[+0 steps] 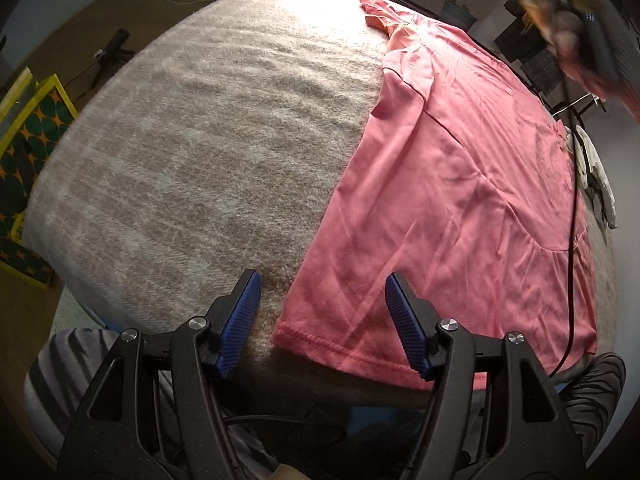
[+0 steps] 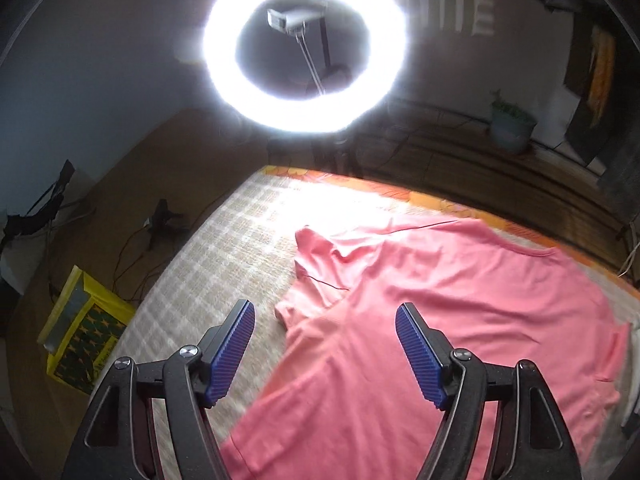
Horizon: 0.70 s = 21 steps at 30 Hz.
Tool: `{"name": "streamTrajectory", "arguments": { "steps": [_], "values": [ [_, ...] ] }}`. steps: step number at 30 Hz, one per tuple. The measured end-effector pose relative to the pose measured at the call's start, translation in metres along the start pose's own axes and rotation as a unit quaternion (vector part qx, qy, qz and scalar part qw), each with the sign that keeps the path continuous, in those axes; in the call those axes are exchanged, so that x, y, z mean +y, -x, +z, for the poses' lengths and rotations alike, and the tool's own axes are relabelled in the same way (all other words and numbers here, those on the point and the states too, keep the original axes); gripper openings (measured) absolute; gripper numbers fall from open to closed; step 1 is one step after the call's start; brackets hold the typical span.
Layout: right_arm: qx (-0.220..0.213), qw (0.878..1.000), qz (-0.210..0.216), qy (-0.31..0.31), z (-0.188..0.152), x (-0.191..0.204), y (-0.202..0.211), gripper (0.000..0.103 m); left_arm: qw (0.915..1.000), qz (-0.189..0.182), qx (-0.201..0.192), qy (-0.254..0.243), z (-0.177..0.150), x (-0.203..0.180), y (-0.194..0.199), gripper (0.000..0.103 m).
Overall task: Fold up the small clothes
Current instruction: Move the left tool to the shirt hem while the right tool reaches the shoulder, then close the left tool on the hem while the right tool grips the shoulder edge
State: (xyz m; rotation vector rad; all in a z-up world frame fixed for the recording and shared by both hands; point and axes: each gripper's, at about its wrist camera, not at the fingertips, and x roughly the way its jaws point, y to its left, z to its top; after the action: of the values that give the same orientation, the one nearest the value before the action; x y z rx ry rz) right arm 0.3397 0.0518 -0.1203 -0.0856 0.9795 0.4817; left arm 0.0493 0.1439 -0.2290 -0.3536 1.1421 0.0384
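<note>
Your left gripper (image 1: 322,316) is spread wide over the hem of the pink shirt (image 1: 460,200), which lies flat on the checked blanket (image 1: 180,160); your right gripper (image 2: 325,350) hovers wide, empty, near its sleeve.

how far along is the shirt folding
Done: the pink shirt lies spread on the beige blanket, one sleeve rumpled. In hand: nothing; the left gripper hangs open at the hem corner, and the right gripper is open above the sleeve. Left: every fold.
</note>
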Motion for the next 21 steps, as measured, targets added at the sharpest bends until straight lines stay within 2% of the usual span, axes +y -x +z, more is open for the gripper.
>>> {"name": "streamTrajectory", "arguments": {
  "steps": [6, 7, 9, 10, 12, 14, 20, 21],
  "values": [
    [0.039, 0.999, 0.01, -0.025, 0.022, 0.006, -0.074, 0.075, 0.9999, -0.002, -0.017, 0.0, 0.0, -0.004, -0.002, 0.064],
    [0.047, 0.998, 0.012, -0.027, 0.026, 0.008, -0.087, 0.075, 0.9998, -0.003, -0.019, -0.001, 0.0, -0.005, -0.002, 0.06],
    [0.06, 0.998, 0.012, -0.029, 0.031, 0.012, -0.109, 0.075, 0.9997, -0.004, -0.024, 0.001, 0.0, -0.006, -0.001, 0.04],
    [0.066, 0.997, 0.009, -0.029, 0.034, 0.013, -0.12, 0.075, 0.9996, -0.007, -0.026, 0.002, 0.001, -0.008, -0.001, 0.034],
    [0.073, 0.997, 0.0, -0.03, 0.04, 0.016, -0.14, 0.075, 0.9995, -0.02, -0.023, 0.004, 0.001, -0.009, -0.003, 0.012],
    [0.077, 0.997, -0.011, -0.03, 0.045, 0.018, -0.159, 0.075, 0.9993, -0.031, -0.023, 0.003, 0.001, -0.013, -0.005, 0.005],
    [0.093, 0.995, -0.044, -0.014, 0.05, 0.025, -0.199, 0.075, 0.9986, -0.031, -0.043, -0.003, -0.006, -0.018, -0.002, 0.001],
    [0.099, 0.994, -0.051, -0.007, 0.048, 0.027, -0.204, 0.072, 0.9986, -0.029, -0.044, -0.005, -0.007, -0.019, 0.0, 0.001]
  ]
}}
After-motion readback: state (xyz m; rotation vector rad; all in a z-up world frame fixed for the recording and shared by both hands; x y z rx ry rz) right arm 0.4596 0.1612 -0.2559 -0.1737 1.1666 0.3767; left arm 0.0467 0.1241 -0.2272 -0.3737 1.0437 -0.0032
